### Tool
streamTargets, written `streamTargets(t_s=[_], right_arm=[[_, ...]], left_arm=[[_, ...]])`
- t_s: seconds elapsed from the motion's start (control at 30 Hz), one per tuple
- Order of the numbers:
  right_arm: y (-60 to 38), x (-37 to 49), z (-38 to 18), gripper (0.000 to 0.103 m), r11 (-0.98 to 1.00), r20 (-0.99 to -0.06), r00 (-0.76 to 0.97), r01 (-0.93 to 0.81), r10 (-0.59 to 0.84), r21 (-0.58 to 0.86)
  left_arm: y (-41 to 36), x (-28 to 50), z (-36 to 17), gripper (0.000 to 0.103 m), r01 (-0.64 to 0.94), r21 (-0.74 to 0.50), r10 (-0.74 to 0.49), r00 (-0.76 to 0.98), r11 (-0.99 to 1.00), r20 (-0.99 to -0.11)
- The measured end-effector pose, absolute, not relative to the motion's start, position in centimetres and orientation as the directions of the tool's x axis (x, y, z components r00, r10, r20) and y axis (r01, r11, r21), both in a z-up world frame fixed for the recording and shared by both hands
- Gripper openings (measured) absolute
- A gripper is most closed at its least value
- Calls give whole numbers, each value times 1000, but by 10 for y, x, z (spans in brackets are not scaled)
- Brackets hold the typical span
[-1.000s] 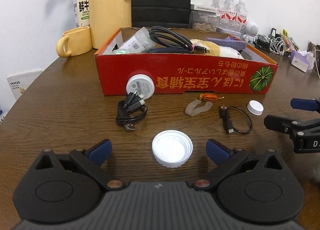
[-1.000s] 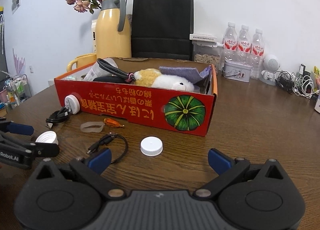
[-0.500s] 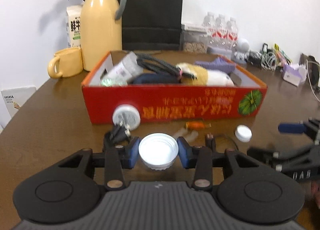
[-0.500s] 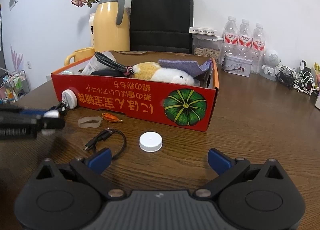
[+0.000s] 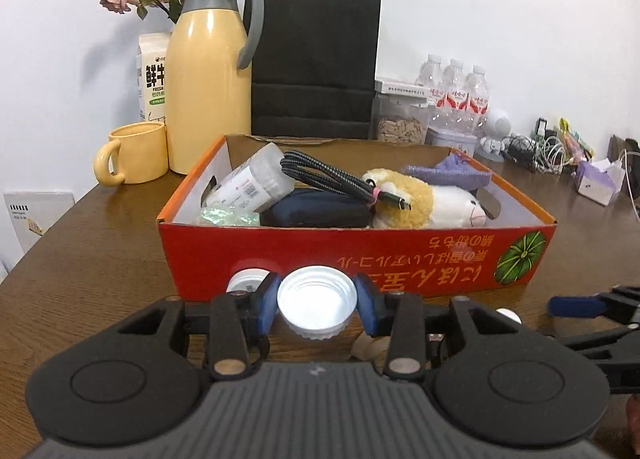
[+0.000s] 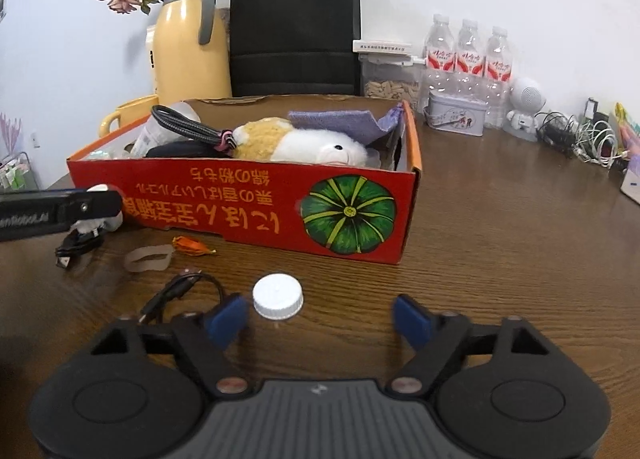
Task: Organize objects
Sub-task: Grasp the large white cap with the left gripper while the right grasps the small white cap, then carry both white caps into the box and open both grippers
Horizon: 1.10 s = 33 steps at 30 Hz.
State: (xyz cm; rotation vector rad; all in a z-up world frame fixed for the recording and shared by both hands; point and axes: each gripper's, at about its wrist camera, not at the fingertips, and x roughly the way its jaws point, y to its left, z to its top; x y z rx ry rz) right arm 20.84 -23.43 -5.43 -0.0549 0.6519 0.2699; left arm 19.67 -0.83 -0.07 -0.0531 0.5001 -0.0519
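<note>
- My left gripper [image 5: 317, 304] is clamped on a large white lid [image 5: 317, 301], open side toward the camera, one blue pad pressed against each side of its rim. The lid is raised in front of the near wall of the red cardboard box [image 5: 400, 259].
- My right gripper [image 6: 320, 317] has its jaws spread wide and holds nothing. It sits low over the brown table [image 6: 500, 259].
- A small white cap [image 6: 277, 296] lies on the table between the right gripper's pads, nearer the left one.
- Just left of the cap I see a short black cable [image 6: 176, 293]; beyond it, a translucent band [image 6: 147, 258] and an orange wrapper [image 6: 191, 246] near the box front.
- Inside the box: a plush toy [image 5: 424, 203], a braided cable [image 5: 332, 177], a dark pouch [image 5: 320, 213] and a clear bottle [image 5: 252, 183].
- Behind the box stand a yellow thermos [image 5: 208, 75], a yellow mug [image 5: 134, 153] and a black paper bag [image 5: 316, 63].
</note>
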Motion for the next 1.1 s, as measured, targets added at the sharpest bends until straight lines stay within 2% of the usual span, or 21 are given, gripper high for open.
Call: streamTargets(t_s=[0.07, 0.13, 0.17, 0.2, 0.23, 0.77, 1.1], right_arm=[[-230, 212, -55, 65, 961, -608, 759, -275, 232, 24], [-226, 213, -54, 56, 956, -605, 758, -291, 243, 19], [-224, 212, -54, 46, 953, -602, 758, -303, 251, 17], [-222, 211, -54, 31, 949, -599, 757, -316, 261, 15], [-220, 210, -53, 27, 945, -595, 757, -327, 271, 13], [-219, 185, -39, 27, 939, -465, 835, -344, 294, -25], [-213, 203, 10, 27, 931, -326, 884, -363, 335, -27]], left_arm=[[-8, 195, -1, 41, 35, -68, -63, 881, 997, -468], [-7, 193, -1, 41, 34, -69, -62, 883, 997, -465], [-7, 193, -1, 41, 36, -70, -64, 883, 997, -465], [-7, 193, -2, 41, 36, -69, -64, 883, 997, -465], [-8, 192, -2, 41, 36, -67, -63, 883, 997, -465], [-11, 188, 4, 41, 47, -65, -72, 890, 997, -451], [-22, 202, 54, 41, 84, -44, -94, 931, 996, -353]])
